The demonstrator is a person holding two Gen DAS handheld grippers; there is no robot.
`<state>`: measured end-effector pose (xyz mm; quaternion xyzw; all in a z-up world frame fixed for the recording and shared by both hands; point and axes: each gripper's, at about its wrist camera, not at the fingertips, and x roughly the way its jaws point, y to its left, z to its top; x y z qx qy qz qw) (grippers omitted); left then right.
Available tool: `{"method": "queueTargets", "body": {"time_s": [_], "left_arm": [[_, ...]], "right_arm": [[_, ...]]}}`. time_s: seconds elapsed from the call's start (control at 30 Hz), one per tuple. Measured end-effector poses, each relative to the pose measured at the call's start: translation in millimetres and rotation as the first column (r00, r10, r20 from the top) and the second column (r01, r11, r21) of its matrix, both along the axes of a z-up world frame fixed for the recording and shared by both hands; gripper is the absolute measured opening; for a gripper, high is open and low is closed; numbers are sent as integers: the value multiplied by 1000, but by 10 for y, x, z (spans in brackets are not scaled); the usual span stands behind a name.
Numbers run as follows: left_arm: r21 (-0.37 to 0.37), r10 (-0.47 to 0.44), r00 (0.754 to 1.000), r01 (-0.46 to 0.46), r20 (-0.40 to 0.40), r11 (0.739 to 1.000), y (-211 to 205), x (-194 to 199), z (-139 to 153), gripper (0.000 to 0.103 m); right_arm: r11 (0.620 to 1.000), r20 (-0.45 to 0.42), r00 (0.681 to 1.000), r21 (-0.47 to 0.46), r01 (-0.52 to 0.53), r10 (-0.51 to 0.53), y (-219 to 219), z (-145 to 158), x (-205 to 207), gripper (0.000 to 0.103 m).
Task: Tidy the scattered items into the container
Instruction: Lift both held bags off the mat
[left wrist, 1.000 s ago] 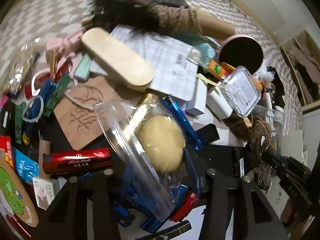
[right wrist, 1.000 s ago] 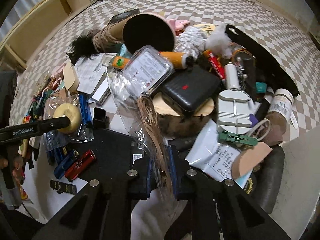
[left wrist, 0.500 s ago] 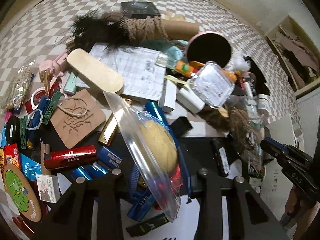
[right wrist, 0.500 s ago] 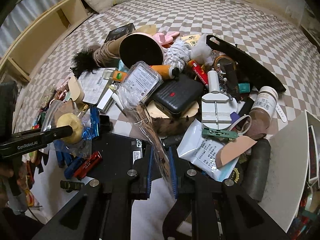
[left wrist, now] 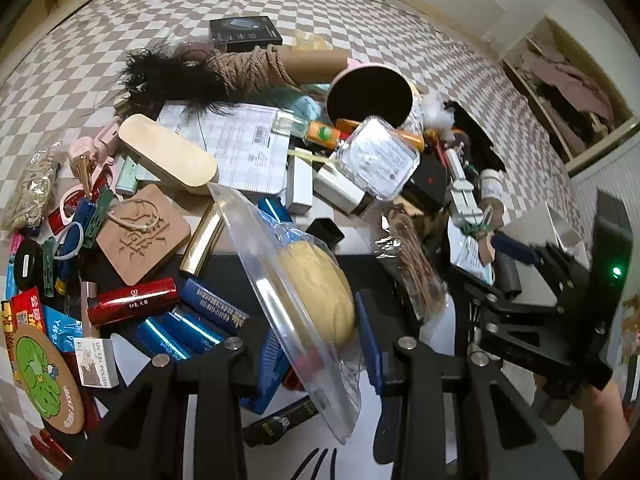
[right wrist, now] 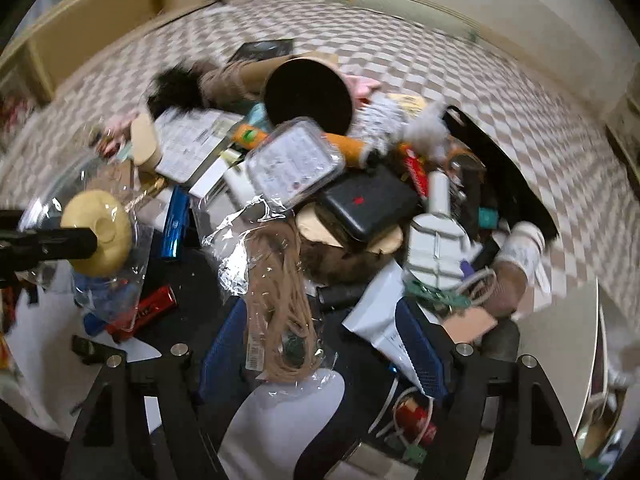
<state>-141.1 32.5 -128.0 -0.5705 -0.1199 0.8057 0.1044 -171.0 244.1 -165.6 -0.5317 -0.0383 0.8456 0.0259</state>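
My left gripper (left wrist: pixel 316 340) is shut on a clear bag holding a yellow puff (left wrist: pixel 316 280) and holds it above the pile; the bag also shows at the left of the right wrist view (right wrist: pixel 98 232). My right gripper (right wrist: pixel 320 344) is open, its blue pads (right wrist: pixel 220 344) spread wide. A clear bag of brown cord (right wrist: pixel 276 296) lies loose between them, over the black mat. The same cord bag (left wrist: pixel 416 264) shows in the left wrist view, beside the right gripper's body (left wrist: pixel 560 300).
A dense pile lies on the checkered cloth: a round pink tin (left wrist: pixel 370 96), a rope-wound tube (left wrist: pixel 272 66), a clear plastic box (right wrist: pixel 296 160), a black case (right wrist: pixel 368 204), a wooden coaster (left wrist: pixel 142 234), blue and red tubes (left wrist: pixel 132 300). A white surface (right wrist: pixel 560 340) lies at the right.
My right gripper has opened and let go of the cord bag, which now lies loose between its fingers. My left gripper has lifted the puff bag higher and back from the pile.
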Motion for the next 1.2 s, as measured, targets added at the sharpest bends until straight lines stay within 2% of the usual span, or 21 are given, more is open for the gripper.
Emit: {"method": "queueTargets", "body": {"time_s": [0.3,0.43,0.53,0.57,0.6,0.63,0.67,0.73,0.77,0.83,1.03,1.2], "left_arm": [[1,-41,999,41,18,999,-94,70,-47,36],[5,-50,998,50,26,999,-143,87,-66,36],[14,-56,998,56,28,998,-166,97,-64,36],[14,-59,998,58,28,998,-169,99,-60,36],[9,-63,998,63,24,998,-169,103,-52,36],[5,-68,997,67,21,998,-168,106,-47,36],[0,-71,997,71,19,997,-164,109,-43,36],[-14,-80,997,80,13,997,-150,116,-32,36],[-21,-84,996,84,10,996,-140,120,-27,36],[-37,-96,995,96,-2,995,-105,140,0,36],[-43,-106,994,105,-21,994,-33,164,69,35],[-45,-106,994,104,-37,994,34,178,135,35]], "right_arm": [[990,66,991,70,-123,118,-428,-316,-211,77],[988,115,991,128,-89,75,-487,-483,-364,77],[996,132,991,87,-30,18,-372,-524,-463,76],[999,129,992,32,6,-10,-292,-502,-494,72],[999,129,991,-16,32,-29,-228,-481,-511,57],[996,131,990,-64,57,-48,-164,-461,-529,46],[991,133,989,-108,81,-66,-103,-441,-545,43],[987,133,987,-125,104,-87,-40,-415,-552,28],[985,132,986,-131,115,-98,-10,-401,-554,26],[981,124,986,-144,131,-114,58,-358,-543,13],[965,68,994,-242,105,-91,114,-131,-391,9],[956,30,996,-280,87,-82,122,72,-240,9]]}}
